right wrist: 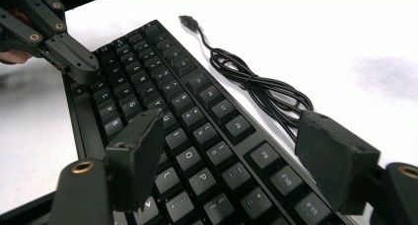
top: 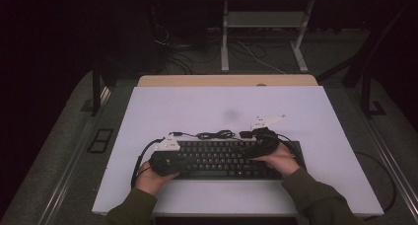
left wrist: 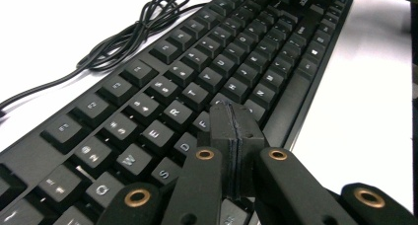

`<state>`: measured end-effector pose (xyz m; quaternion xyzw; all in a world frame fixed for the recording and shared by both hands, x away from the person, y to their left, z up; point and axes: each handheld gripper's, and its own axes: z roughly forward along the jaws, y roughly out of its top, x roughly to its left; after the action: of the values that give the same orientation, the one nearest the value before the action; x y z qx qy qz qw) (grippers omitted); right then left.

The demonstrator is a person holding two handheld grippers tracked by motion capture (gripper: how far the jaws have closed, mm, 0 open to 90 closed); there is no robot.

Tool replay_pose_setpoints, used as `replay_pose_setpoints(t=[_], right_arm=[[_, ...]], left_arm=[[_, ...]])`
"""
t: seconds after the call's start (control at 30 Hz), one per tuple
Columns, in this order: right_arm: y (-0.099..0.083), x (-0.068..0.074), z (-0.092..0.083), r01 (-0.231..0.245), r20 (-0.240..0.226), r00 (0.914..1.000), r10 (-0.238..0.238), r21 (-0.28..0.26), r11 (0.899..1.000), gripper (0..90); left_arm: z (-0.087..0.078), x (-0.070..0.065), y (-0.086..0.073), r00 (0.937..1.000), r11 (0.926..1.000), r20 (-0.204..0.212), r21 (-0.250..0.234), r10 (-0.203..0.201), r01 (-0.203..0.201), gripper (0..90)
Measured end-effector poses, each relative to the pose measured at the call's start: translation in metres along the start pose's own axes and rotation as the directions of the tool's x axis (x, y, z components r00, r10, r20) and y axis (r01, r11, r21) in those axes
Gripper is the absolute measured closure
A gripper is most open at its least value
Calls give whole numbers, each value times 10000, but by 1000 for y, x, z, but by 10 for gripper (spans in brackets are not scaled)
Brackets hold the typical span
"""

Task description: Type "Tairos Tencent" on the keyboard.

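Note:
A black keyboard (top: 222,161) lies across the near half of the white table top (top: 212,104), and its coiled cable (top: 214,134) rests just behind it. My left gripper (top: 173,158) is at the keyboard's left end. In the left gripper view it (left wrist: 235,129) is shut with its pads pressed together and nothing between them, low over the left-hand letter keys (left wrist: 197,94). My right gripper (top: 254,150) hovers over the keyboard's right part. In the right gripper view it (right wrist: 236,156) stands open, wide apart above the keys (right wrist: 197,131), holding nothing. The left gripper (right wrist: 81,67) also appears there, at the far end.
The cable's USB plug (right wrist: 187,20) lies loose on the table behind the keyboard. A faint grey smudge (top: 230,114) marks the table's middle. Past the wooden back edge (top: 226,80) stand a desk frame (top: 263,32) and floor cables (top: 187,55).

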<state>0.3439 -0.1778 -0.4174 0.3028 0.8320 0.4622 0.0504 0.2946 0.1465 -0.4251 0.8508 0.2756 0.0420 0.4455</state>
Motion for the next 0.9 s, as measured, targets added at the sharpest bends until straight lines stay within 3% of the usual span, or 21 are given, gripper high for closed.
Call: replay_pose_setpoints(t=[0.2, 0.5, 0.9], right_arm=[[-8, -1, -8, 102, 267, 9996, -103, 33, 9999, 231], [-19, -2, -17, -11, 260, 9997, 10, 25, 10000, 229], [-20, -3, -15, -55, 338, 9994, 50, 132, 9999, 228]], left_arm=[[3, -2, 1, 9999, 10000, 171, -35, 7, -6, 890], [10, -6, 3, 9991, 9998, 399, 129, 167, -173, 890], [18, -12, 2, 9971, 9984, 682, 417, 346, -375, 890]])
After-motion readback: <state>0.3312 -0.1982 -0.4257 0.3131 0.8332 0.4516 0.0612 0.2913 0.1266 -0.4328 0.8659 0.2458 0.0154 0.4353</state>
